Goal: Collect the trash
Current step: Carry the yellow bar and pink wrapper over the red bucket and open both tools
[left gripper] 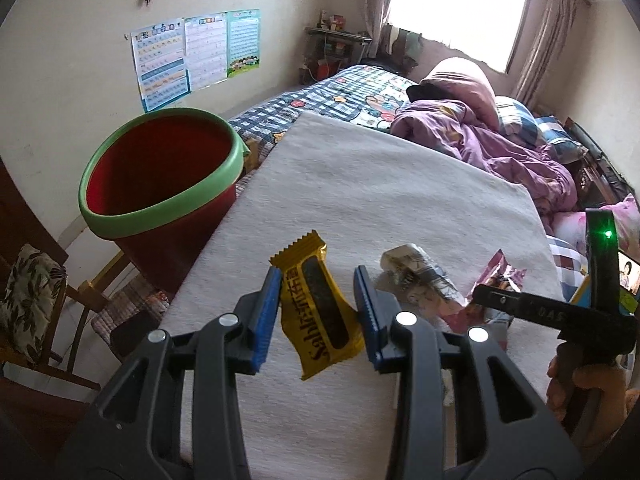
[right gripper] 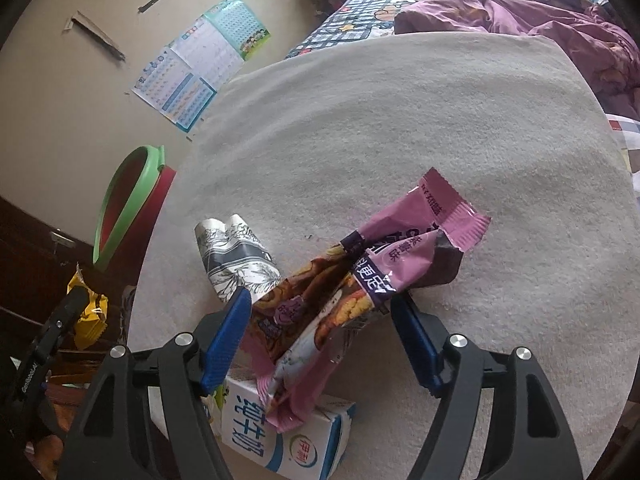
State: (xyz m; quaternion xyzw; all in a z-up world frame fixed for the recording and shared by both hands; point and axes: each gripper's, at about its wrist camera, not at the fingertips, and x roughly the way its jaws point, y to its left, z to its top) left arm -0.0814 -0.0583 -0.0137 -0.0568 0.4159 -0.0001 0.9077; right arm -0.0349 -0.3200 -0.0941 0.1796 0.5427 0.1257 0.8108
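Observation:
In the left wrist view my left gripper (left gripper: 318, 300) is closed on a yellow snack wrapper (left gripper: 316, 308), held above the white towel (left gripper: 380, 184). In the right wrist view that wrapper (right gripper: 90, 312) hangs off the towel's left edge. A red bin with a green rim (left gripper: 160, 176) stands to the left. My right gripper (right gripper: 320, 336) is open, its blue pads either side of a pink snack wrapper (right gripper: 360, 276) lying on a white milk carton (right gripper: 280, 436). A crumpled grey-white wrapper (right gripper: 236, 260) lies beside it.
The towel (right gripper: 400, 128) covers a surface beside a bed with a checked sheet (left gripper: 340, 96) and purple duvet (left gripper: 500, 148). A wooden chair with a leaf cushion (left gripper: 28, 300) stands at left. Posters (left gripper: 192, 52) hang on the wall.

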